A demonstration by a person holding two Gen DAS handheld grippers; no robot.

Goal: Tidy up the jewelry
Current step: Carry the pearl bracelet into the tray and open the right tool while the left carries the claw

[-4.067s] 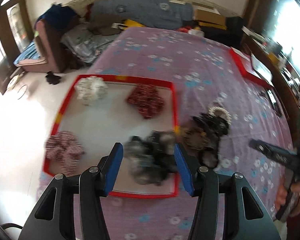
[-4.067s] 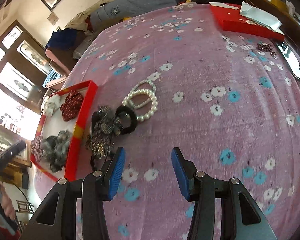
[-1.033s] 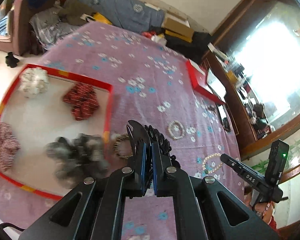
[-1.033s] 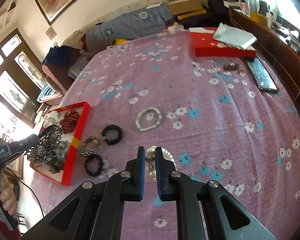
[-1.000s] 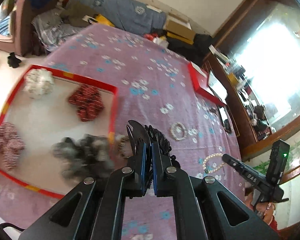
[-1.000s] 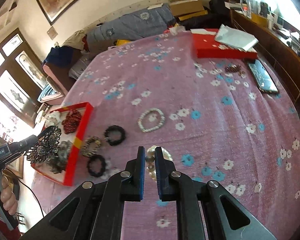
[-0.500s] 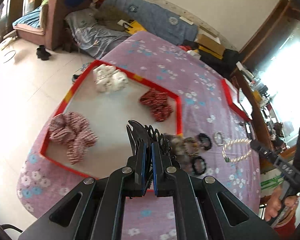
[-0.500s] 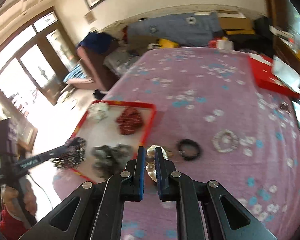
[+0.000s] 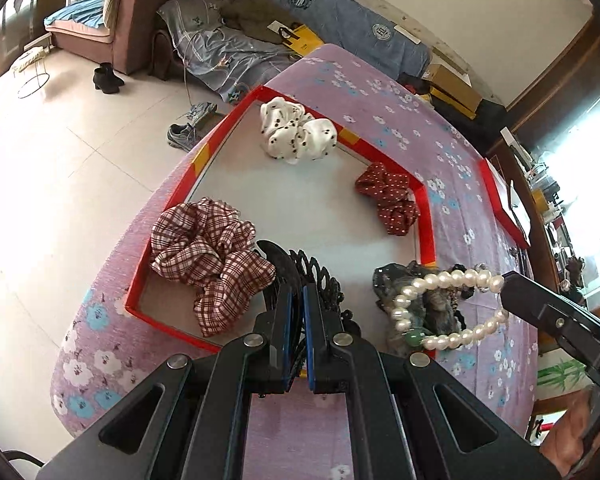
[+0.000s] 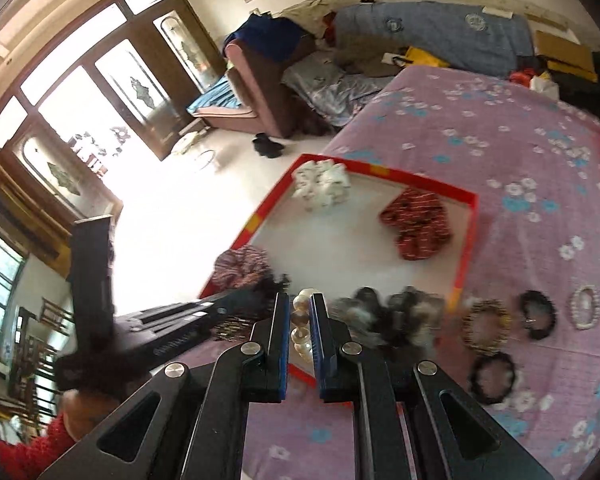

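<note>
Above the red-rimmed tray [image 9: 427, 216], left gripper [image 9: 296, 312] fingers clamped on a lacy black hair clip [image 9: 320, 276], right gripper [image 10: 300, 320] fingers on a round-beaded pearl bracelet [image 9: 440, 308].

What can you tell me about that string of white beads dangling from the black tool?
The pearl bracelet is a closed loop of round, glossy white beads with one green bead low on it. It hangs in the air, pinched at one end by the right gripper, whose jaws are shut on a few beads. It dangles above the near corner of the red-rimmed tray, over a grey-black scrunchie. Only the gripper seems to touch it.
</note>
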